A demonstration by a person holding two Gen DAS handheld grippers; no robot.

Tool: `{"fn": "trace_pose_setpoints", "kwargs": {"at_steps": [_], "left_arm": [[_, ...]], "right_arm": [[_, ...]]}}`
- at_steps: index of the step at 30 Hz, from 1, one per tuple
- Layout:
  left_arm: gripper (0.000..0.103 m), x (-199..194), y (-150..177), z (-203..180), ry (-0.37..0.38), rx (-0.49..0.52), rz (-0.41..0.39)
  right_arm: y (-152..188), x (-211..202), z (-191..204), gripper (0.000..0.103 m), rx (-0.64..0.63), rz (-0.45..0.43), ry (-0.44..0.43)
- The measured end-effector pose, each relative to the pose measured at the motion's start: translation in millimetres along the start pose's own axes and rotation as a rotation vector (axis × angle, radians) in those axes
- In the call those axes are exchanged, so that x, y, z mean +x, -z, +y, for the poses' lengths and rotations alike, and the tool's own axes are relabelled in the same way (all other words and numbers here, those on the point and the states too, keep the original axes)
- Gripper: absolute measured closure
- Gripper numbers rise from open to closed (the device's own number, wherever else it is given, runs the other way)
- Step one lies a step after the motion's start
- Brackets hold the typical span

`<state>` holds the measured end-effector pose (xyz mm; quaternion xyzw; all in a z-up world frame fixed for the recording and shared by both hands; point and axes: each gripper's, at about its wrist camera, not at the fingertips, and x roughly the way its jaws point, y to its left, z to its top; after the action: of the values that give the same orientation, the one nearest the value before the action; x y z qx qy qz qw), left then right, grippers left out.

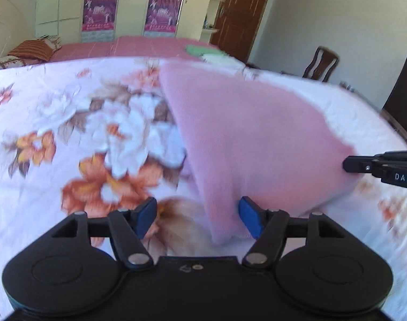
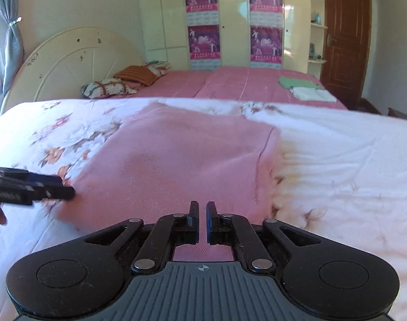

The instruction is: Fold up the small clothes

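My left gripper [image 1: 197,218] is spread wide, blue pads [image 1: 146,215] well apart, the near corner of the pink cloth [image 1: 251,139] lying between them, unclamped. My right gripper [image 2: 202,220] is nearly together, a thin gap between its fingers, nothing pinched; it hovers over the cloth's near edge. In the left view its tip shows at the cloth's right edge; whether it touches, I cannot tell. The cloth lies folded flat on the floral sheet [image 2: 337,155]. Beyond: a pink bed [image 2: 230,83] with green and white folded pieces [image 2: 302,87], pillows [image 2: 123,83], a headboard [image 2: 69,61], a wardrobe [image 2: 166,13], a brown door [image 2: 342,32].
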<state>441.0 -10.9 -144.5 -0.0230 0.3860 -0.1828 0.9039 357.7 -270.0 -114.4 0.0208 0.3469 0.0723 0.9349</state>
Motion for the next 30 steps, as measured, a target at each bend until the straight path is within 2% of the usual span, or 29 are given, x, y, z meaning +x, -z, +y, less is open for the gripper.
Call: {"fn": "trace_pose_setpoints", "kwargs": {"at_steps": [2, 3, 5, 7, 8, 9, 10, 11, 13, 14, 15, 16, 17, 18, 21, 23, 27, 30], "left_arm": [[0.034, -4, 2, -2, -0.021, -0.02, -0.005], [0.037, -10, 0, -4, -0.026, -0.032, -0.006], [0.035, -22, 3, -8, 0.001, -0.03, -0.044], [0.032, -12, 10, -14, -0.046, 0.021, 0.025], [0.031, -9, 15, -16, -0.058, 0.045, 0.027], [0.031, -9, 17, -19, -0.071, 0.07, 0.024], [0.031, -11, 15, -22, -0.083, 0.078, 0.036], [0.029, -17, 12, -23, -0.084, 0.068, 0.034], [0.019, -34, 7, -18, -0.071, 0.031, -0.032], [0.011, -42, 5, -15, -0.076, 0.016, -0.069], [0.01, -45, 2, -11, -0.084, 0.003, -0.092], [0.01, -46, -3, -8, -0.09, -0.01, -0.096], [0.01, -45, -7, -4, -0.095, -0.026, -0.091], [0.011, -42, -12, 1, -0.102, -0.047, -0.083], [0.012, -36, -23, 7, -0.086, -0.087, -0.086], [0.012, -31, -31, 5, -0.104, -0.078, -0.086], [0.011, -21, -43, 0, -0.106, -0.065, -0.092], [0.011, -14, -47, -3, -0.109, -0.056, -0.092]], "right_arm": [[12, 19, 1, 0.101, -0.023, 0.104, 0.09], [17, 26, -2, 0.101, -0.011, 0.117, 0.105], [15, 18, -5, 0.101, 0.048, 0.101, 0.098], [14, 1, 3, 0.101, 0.018, 0.032, 0.107], [17, -6, 8, 0.101, -0.011, 0.01, 0.105], [20, -2, 8, 0.101, -0.022, 0.024, 0.102], [26, 9, 3, 0.101, -0.005, 0.094, 0.118], [31, 18, -4, 0.101, 0.029, 0.123, 0.116], [28, 10, -11, 0.101, 0.089, 0.124, 0.092], [26, 3, -10, 0.101, 0.095, 0.118, 0.099], [25, -6, -9, 0.099, 0.086, 0.096, 0.115], [23, -12, -9, 0.091, 0.081, 0.075, 0.124], [22, -17, -11, 0.054, 0.093, 0.059, 0.128], [20, -21, -16, 0.027, 0.12, 0.037, 0.121], [11, -30, -26, 0.028, 0.155, -0.015, 0.122], [4, -28, -29, 0.037, 0.159, -0.03, 0.099], [-5, -13, -49, 0.038, 0.275, -0.004, 0.056], [-8, -7, -61, 0.038, 0.317, 0.005, 0.026]]}}
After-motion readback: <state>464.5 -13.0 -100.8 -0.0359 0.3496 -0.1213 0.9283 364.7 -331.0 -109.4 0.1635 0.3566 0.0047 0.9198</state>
